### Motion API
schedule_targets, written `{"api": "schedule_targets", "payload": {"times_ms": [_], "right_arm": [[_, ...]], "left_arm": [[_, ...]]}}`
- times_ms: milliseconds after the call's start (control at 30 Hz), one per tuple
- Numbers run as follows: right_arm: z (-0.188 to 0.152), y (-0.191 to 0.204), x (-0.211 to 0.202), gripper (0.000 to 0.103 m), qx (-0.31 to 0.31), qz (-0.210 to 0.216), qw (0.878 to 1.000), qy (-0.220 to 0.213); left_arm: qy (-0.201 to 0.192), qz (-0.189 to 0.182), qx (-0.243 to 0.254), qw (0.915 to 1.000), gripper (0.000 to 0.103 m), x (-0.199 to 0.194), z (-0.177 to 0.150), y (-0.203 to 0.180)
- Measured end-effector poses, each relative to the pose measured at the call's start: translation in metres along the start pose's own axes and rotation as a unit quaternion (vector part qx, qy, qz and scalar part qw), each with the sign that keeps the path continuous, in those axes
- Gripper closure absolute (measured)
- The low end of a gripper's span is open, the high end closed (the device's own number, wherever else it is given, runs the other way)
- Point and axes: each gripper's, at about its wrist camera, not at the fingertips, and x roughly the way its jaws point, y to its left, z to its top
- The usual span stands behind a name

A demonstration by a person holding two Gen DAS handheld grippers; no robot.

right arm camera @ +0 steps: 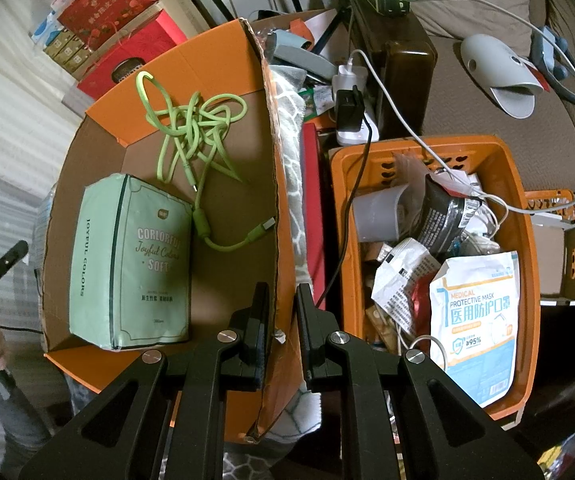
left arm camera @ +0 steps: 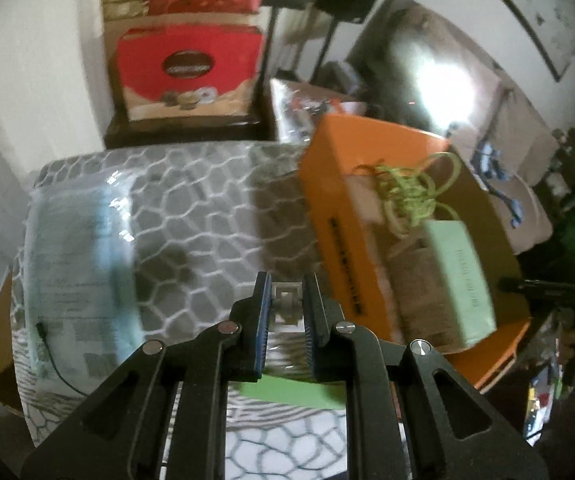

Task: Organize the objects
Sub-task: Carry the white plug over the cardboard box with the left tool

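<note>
Two grippers work here: the left gripper [left arm camera: 285,316] pinches a small clear plastic item [left arm camera: 286,305] over the patterned blanket [left arm camera: 199,208], while the right gripper [right arm camera: 283,328] straddles the orange cardboard box's [right arm camera: 215,60] near wall, fingers narrowly apart. Inside lie a green tissue pack [right arm camera: 131,264] and tangled green cable [right arm camera: 195,128]; the orange basket [right arm camera: 523,240] alongside holds a mask packet [right arm camera: 475,320].

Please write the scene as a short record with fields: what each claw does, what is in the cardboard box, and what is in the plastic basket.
left claw: shut on a small clear item, above the patterned blanket
right claw: jaws on either side of the cardboard box wall, a gap still visible
box contents: green tissue pack, tangled green cable
plastic basket: beside the box, holds mask packet, gray cup, other wrappers
tissue pack and cable: cable end lies beside the pack
</note>
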Motion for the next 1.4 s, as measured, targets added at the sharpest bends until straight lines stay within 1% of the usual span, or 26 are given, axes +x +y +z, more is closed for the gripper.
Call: {"api": "schedule_targets", "payload": {"times_ms": [200, 400, 633, 767, 867, 1100, 1267, 1400], "right_arm": [[0.000, 0.001, 0.000, 0.090, 0.000, 0.001, 1.000, 0.000], [0.000, 0.000, 0.000, 0.090, 0.001, 0.001, 1.000, 0.000], [0.002, 0.003, 0.002, 0.090, 0.003, 0.005, 1.000, -0.002], [0.002, 0.004, 0.002, 0.090, 0.004, 0.006, 1.000, -0.002], [0.002, 0.005, 0.002, 0.090, 0.004, 0.006, 1.000, -0.002], [0.003, 0.006, 0.002, 0.090, 0.004, 0.008, 1.000, -0.002], [0.003, 0.005, 0.002, 0.090, 0.003, 0.006, 1.000, -0.001], [0.003, 0.005, 0.003, 0.090, 0.003, 0.006, 1.000, -0.001]], "left_arm": [[-0.002, -0.019, 0.022, 0.9996, 0.089, -0.003, 0.008, -0.037], [0.003, -0.026, 0.036, 0.9990, 0.089, 0.004, 0.010, -0.067], [0.014, -0.029, 0.044, 0.9985, 0.089, 0.016, 0.009, -0.088], [0.016, -0.023, 0.047, 0.9985, 0.089, 0.024, 0.013, -0.095], [0.015, -0.016, 0.048, 0.9986, 0.089, 0.029, 0.022, -0.099], [0.016, 0.003, 0.056, 0.9983, 0.089, 0.049, 0.055, -0.109], [0.030, -0.006, 0.053, 0.9981, 0.089, 0.073, 0.073, -0.112], [0.048, 0.008, 0.058, 0.9972, 0.089, 0.099, 0.085, -0.114]]}}
